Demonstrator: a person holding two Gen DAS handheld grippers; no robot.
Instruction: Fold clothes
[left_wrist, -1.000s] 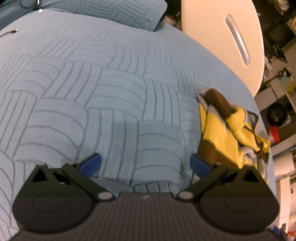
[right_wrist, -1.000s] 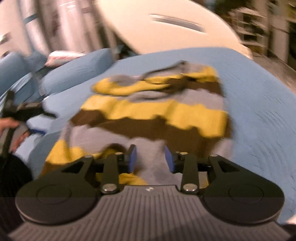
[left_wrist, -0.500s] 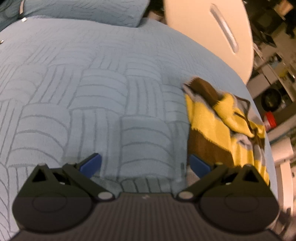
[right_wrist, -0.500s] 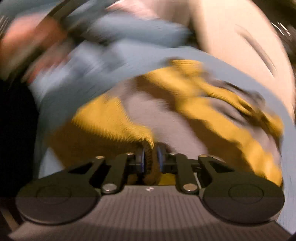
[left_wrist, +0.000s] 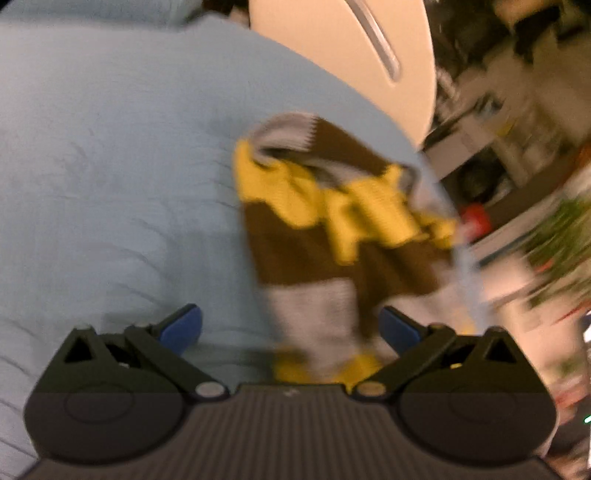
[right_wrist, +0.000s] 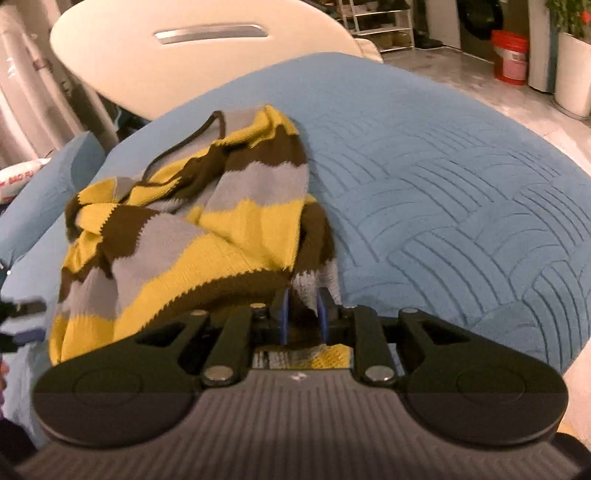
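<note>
Folding has barely begun: striped sweater (right_wrist: 207, 225) lies bunched on the blue bedspread (right_wrist: 443, 192). Right gripper (right_wrist: 301, 314), jaws just closing, pinches its near hem; left gripper (left_wrist: 291, 325) hovers spread wide beside the sweater, holding nothing.

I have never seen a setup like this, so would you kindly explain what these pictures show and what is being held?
There is no robot here: a person holds a two-finger gripper in each hand, and a fisheye camera on each looks forward along its fingers. The black and grey shape at the bottom of each picture is the gripper itself. A striped knitted sweater in yellow, brown and grey lies crumpled on a bed with a blue quilted bedspread. In the right-hand view, the right gripper has just been closing and now pinches the sweater's near edge between its blue pads. In the blurred left-hand view, the left gripper stands wide open over the sweater's other side, holding nothing.
</note>
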